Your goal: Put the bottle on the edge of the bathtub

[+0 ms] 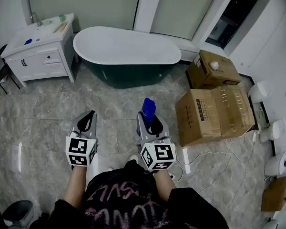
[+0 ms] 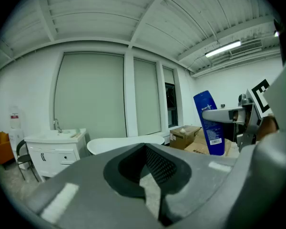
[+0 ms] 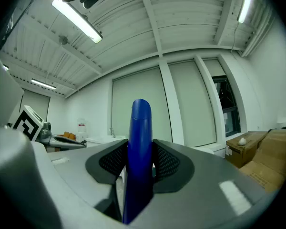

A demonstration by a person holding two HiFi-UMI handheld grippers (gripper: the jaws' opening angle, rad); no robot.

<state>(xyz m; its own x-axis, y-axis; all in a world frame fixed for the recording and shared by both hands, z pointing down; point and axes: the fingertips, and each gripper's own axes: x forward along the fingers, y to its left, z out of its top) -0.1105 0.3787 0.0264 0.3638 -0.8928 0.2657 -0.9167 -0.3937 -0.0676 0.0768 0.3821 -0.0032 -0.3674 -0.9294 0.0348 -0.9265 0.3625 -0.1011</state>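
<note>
Grey marble-look floor tiles (image 1: 47,109) run from where the person stands to a white oval bathtub (image 1: 133,62) with a dark green outer wall. It sits at the far side of the room, with a white vanity cabinet (image 1: 40,56) to its left and a heap of brown cardboard boxes (image 1: 214,113) nearer on the right. The tall blue plastic bottle (image 1: 148,109) is off the floor and upright, pinched in the right gripper (image 1: 151,120), whose ribbed black pads press on both its sides. The left gripper (image 1: 87,123) is level with it on the left, its jaws pressed together on nothing.

To my eye this is the carrying stage: the bottle is in hand but well short of the tub, with open floor between. The next move calls for bringing it forward over the near rim and lowering it until the base sits flat. Only then should the jaws spread. The rim looks narrow and rounded, so a bottle set off-centre could tip into the tub or onto the tiles.

The bottle's base is buried behind the gripper body in the head view. In the right gripper view the bottle blocks the middle, so the tub barely shows. The label print, seen from the left gripper, is too small to read, and I cannot tell how flat the rim really is
</note>
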